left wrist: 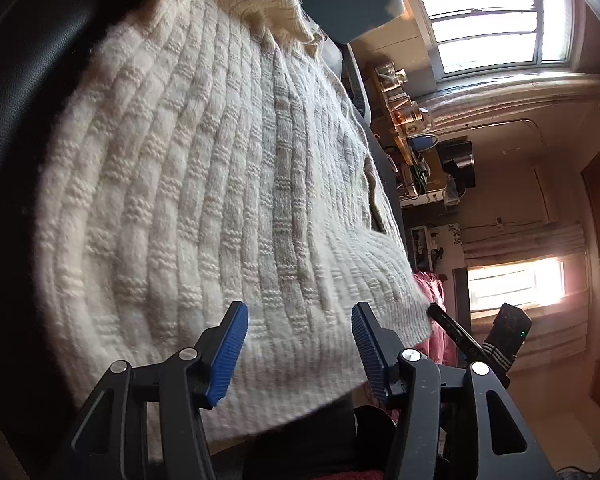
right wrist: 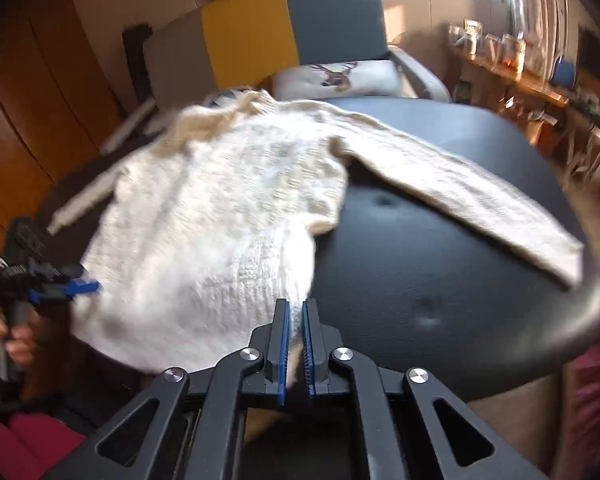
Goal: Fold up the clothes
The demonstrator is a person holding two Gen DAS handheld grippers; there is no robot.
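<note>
1. Sweater [right wrist: 204, 216], one, cream ribbed knit, spread on the black round desk [right wrist: 440, 264]; one sleeve [right wrist: 472, 200] stretched toward the desk's right edge.
2. Right tool [right wrist: 296, 312] clenched on the sweater's near hem, blue pads pressed onto the cloth.
3. Left tool [left wrist: 300, 320] released, two blue pads wide apart, hovering at the sweater's hem; whether it touches the knit, cannot tell.
4. Two-colour chair [right wrist: 292, 24], yellow and teal, beyond the desk, one deer-print cushion [right wrist: 340, 76] on its seat.

Chunky ribbed cream knit sweater [right wrist: 204, 216] lies on a smooth, matt black table [right wrist: 440, 280].
</note>
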